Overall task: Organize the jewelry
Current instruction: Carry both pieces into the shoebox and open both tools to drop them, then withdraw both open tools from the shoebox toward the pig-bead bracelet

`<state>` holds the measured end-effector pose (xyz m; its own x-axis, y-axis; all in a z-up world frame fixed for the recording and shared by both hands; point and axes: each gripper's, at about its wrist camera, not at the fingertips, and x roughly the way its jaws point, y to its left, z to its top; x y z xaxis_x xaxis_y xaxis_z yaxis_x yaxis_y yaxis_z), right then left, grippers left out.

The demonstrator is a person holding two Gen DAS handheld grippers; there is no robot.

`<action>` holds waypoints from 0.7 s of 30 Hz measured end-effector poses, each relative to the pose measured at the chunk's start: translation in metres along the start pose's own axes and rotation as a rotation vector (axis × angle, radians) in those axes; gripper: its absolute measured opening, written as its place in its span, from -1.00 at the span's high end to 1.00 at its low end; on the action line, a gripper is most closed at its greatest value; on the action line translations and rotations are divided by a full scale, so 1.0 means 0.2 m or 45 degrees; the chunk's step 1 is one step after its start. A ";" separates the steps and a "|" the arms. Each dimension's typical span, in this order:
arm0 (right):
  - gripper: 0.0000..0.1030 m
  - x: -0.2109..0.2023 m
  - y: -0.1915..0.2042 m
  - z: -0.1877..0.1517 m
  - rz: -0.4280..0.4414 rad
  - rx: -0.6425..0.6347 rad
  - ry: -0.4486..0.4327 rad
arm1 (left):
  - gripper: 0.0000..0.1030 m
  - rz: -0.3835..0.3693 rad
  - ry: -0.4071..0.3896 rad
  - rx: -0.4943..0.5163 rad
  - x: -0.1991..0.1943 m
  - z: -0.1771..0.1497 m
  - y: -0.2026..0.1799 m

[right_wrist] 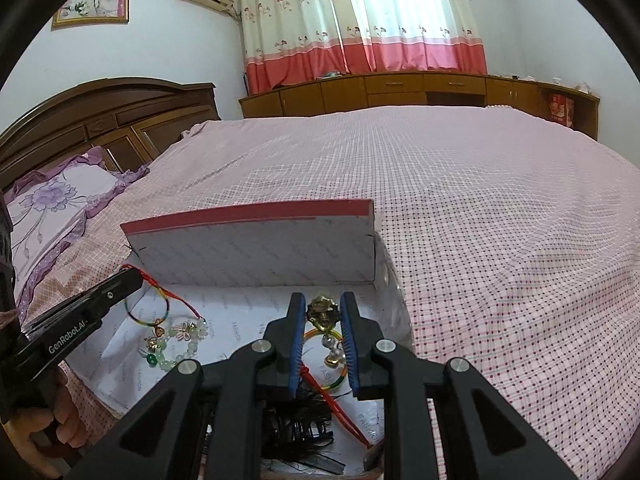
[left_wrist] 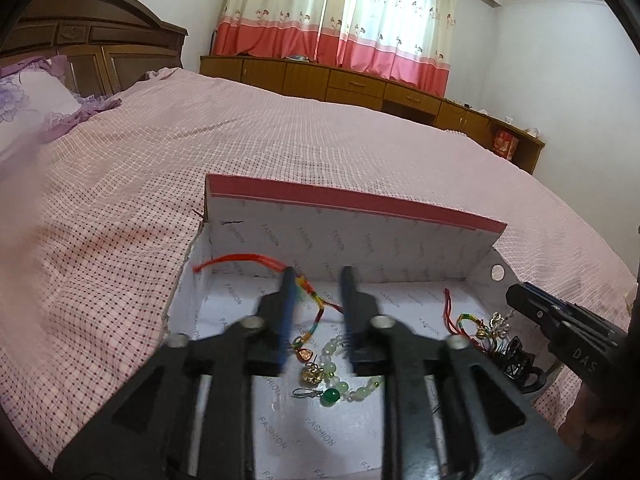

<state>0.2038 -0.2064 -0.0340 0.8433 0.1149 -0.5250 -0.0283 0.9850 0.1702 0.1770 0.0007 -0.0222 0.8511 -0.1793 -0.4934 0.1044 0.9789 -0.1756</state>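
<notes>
matt paper-lined box (left_wrist: 352, 236); glossy green beads (left_wrist: 360, 390)

Black left tongs (left_wrist: 318, 276) and right tongs (right_wrist: 322, 302), blue ribbed pads, silver screws, white "GenRobot.AI" lettering

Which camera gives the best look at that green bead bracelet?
The left wrist view: the bracelet lies close between the left gripper fingers, beads distinct. The right wrist view shows it smaller, off to the side.

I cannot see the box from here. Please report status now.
Left gripper open over the rainbow cord bracelet in the box. Right gripper open around a gold ornament. Black tangle close below.
</notes>
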 end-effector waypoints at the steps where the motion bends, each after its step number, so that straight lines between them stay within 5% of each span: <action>1: 0.61 0.00 0.00 0.00 0.002 0.002 0.000 | 0.49 0.007 -0.006 -0.002 -0.01 0.00 0.00; 6: 0.36 -0.02 -0.01 0.01 0.000 0.020 -0.013 | 0.32 0.017 -0.016 -0.016 -0.02 0.01 0.02; 21: 0.35 -0.21 0.03 0.08 0.016 0.002 -0.081 | 0.31 0.004 -0.042 -0.007 -0.19 0.06 0.00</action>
<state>0.1767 -0.2066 0.0019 0.8754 0.1188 -0.4686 -0.0381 0.9833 0.1781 0.1511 0.0088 0.0074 0.8680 -0.1727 -0.4656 0.0990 0.9789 -0.1786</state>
